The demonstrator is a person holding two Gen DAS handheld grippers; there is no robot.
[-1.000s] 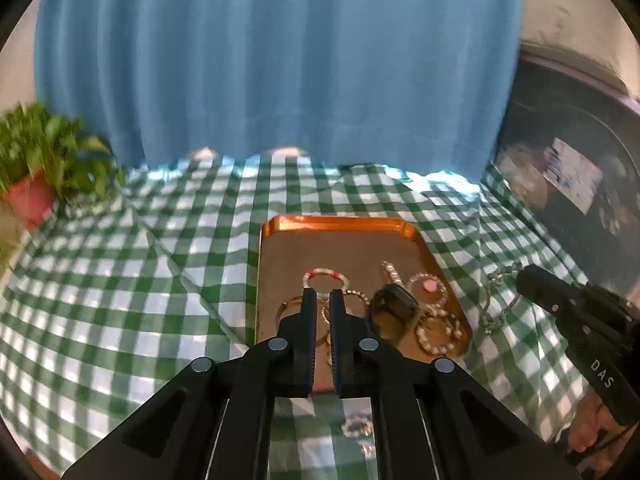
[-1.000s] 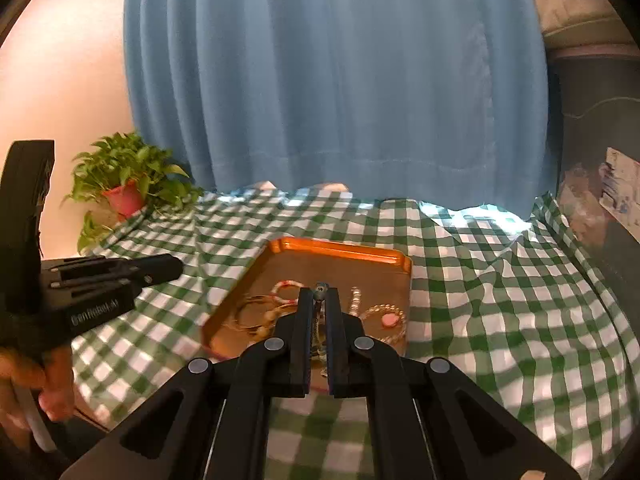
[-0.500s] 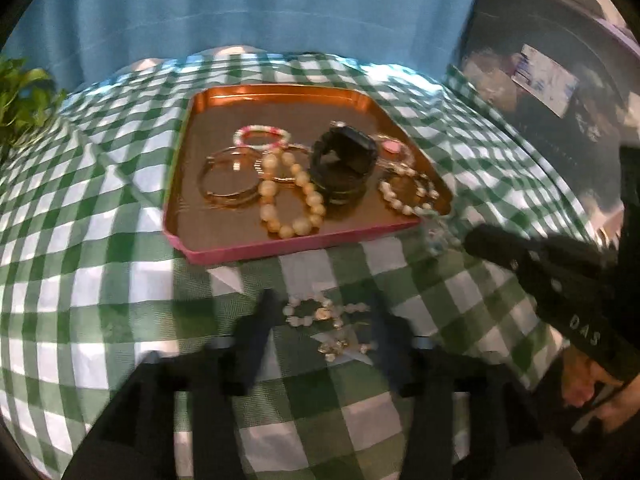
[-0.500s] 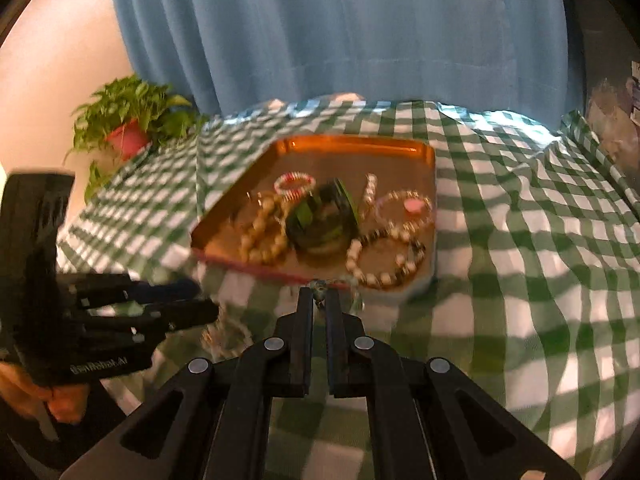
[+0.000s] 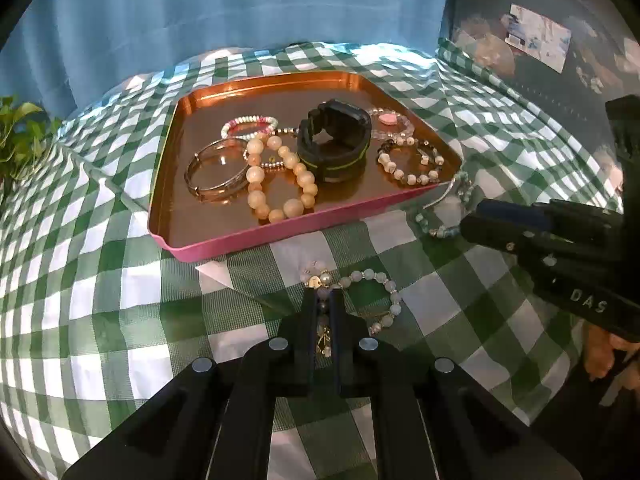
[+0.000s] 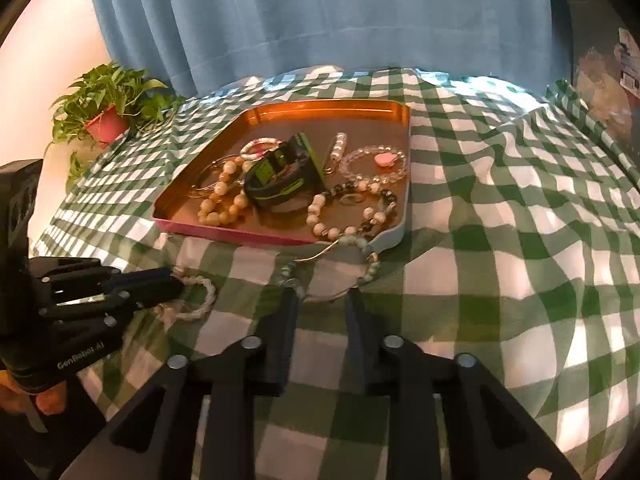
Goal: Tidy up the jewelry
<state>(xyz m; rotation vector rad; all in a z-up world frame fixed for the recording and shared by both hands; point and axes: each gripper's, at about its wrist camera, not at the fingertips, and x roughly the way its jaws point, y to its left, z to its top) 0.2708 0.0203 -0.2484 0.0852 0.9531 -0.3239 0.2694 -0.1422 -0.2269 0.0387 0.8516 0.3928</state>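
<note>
A green-and-white checked cloth (image 5: 100,312) covers the table, running under both grippers and out ahead of them to a blue curtain (image 6: 320,20). Ahead of both grippers sits the copper tray (image 5: 208,248) with its pink outer wall, long axis running left to right in the left wrist view and angled away to the right in the right wrist view. In it lie a black watch band (image 5: 334,146) with green trim, a large cream bead bracelet (image 5: 276,178), a plain bangle (image 5: 216,176), a pink-and-white bracelet (image 5: 249,125), a mixed bead bracelet (image 5: 410,160) and a clear bracelet with a pink heart (image 6: 376,162).

Only the right wrist view shows the potted plant (image 6: 106,114) whole, far ahead to the left, and the partly readable white lettering "GenRobot.AI" on the left gripper (image 6: 176,286). Only the left wrist view shows "DAS" on the right gripper (image 5: 466,226).

The left gripper (image 5: 323,300) has its fingers drawn nearly together around a pale bead bracelet (image 5: 370,292) on the cloth just short of the tray. The right gripper (image 6: 322,300) stands spread apart, its fingertips at a pale green bead bangle (image 6: 340,268) that leans against the tray's near right corner.
</note>
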